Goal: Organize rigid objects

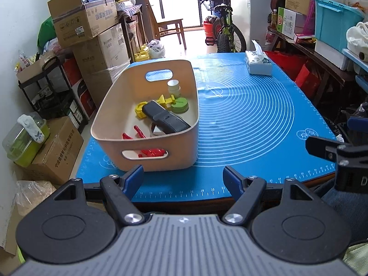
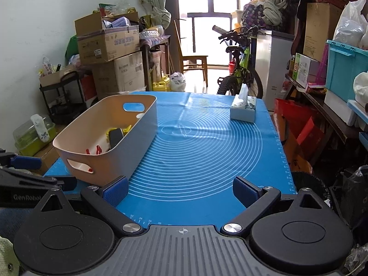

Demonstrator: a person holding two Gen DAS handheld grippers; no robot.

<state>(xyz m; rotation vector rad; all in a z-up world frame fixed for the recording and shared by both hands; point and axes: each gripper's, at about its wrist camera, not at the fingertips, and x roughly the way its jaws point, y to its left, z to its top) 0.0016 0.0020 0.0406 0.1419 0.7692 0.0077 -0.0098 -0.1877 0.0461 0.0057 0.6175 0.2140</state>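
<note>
Sitting on the left part of the blue mat is the beige bin, long side running away from the cameras, a handle slot cut into each short wall. And it's loaded: a dark grey remote lies on a slant across the middle, its far end resting against a yellow plastic piece. Beyond that, a flat green disc and a small pale round tub stand near the right wall. Red clips lie at the near end, one showing through the near handle slot. From the right wrist view the bin is off to the left, with just the top of the remote, a bit of yellow and the red clips peeking over the rim.

The left gripper hangs at the near edge of the mat, just in front of the bin, blue pads spread wide, gripping nothing. The right gripper is over the mat's near edge too, to the right of the bin, fingers equally wide apart and holding nothing.

Further out, a tissue box stands at the far right corner of the mat, well apart from the bin. Past the table, a bicycle leans by a white cabinet, and stacked cardboard boxes fill the left wall.
</note>
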